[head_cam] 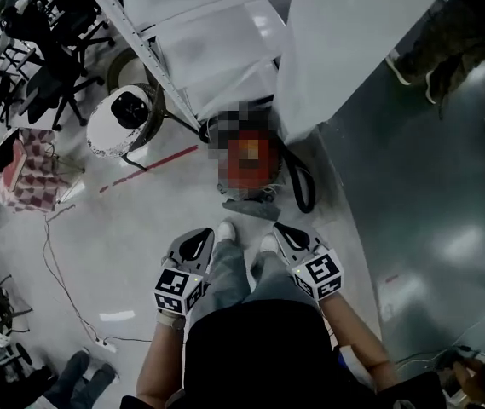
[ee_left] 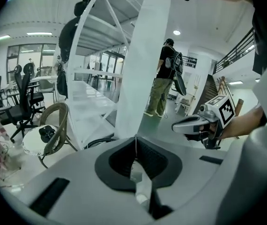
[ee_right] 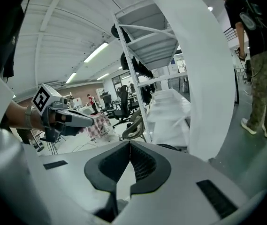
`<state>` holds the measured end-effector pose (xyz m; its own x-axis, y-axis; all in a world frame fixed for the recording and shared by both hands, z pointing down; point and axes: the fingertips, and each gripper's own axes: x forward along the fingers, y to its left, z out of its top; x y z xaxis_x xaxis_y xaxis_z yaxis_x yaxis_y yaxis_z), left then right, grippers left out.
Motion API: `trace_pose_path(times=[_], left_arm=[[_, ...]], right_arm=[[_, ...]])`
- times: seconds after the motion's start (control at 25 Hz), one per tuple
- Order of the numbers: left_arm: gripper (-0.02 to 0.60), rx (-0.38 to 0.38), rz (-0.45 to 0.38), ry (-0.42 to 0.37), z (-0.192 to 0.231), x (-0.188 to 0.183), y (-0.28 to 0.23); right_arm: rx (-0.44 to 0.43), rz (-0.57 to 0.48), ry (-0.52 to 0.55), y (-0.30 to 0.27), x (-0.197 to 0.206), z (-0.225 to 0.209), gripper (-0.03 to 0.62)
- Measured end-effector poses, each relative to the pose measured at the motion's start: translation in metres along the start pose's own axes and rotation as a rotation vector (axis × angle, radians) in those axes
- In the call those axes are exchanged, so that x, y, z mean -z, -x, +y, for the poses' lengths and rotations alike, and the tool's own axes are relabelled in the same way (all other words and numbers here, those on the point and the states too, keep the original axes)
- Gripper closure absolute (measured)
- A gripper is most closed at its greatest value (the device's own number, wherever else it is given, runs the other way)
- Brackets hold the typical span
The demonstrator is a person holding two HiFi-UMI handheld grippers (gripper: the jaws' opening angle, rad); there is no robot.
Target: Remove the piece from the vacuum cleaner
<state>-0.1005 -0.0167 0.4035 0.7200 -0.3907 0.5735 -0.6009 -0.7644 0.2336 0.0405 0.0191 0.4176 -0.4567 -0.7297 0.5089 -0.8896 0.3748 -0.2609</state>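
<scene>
Not started. Left tongs (head_cam: 200, 237) and right tongs (head_cam: 284, 230) both pinched closed and empty, well short of the red-and-black floor vacuum cleaner (head_cam: 249, 156). Piece removal all pending.

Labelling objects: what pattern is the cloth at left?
Cloth: red-white checks; head view best.

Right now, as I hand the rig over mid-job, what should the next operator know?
Left gripper: shut, empty, held low ahead of the person.
Right gripper: shut, empty, beside it.
Vacuum cleaner: on the floor ahead by the white pillar, black hose at its right in the head view; the piece cannot be made out.
Done: nothing; neither gripper touches it.
Left: reach it, grip the piece, take it off.
</scene>
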Motion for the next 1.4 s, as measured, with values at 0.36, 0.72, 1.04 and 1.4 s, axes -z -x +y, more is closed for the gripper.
trace_pose_path(times=[0.36, 0.72, 1.04, 1.4], left_arm=[[0.561, 0.160, 0.097, -0.047, 0.031, 0.012, -0.067], [0.561, 0.278, 0.267, -0.114, 0.049, 0.068, -0.139], [0.560, 0.355, 0.369, -0.147, 0.056, 0.144, -0.199], [0.471, 0.413, 0.506, -0.147, 0.066, 0.233, -0.266]], right_arm=[[0.143, 0.074, -0.079, -0.025, 0.034, -0.041, 0.565], [0.198, 0.188, -0.123, -0.076, 0.093, -0.075, 0.565], [0.198, 0.257, -0.148, -0.122, 0.150, -0.096, 0.563], [0.155, 0.365, -0.135, -0.172, 0.230, -0.130, 0.550]])
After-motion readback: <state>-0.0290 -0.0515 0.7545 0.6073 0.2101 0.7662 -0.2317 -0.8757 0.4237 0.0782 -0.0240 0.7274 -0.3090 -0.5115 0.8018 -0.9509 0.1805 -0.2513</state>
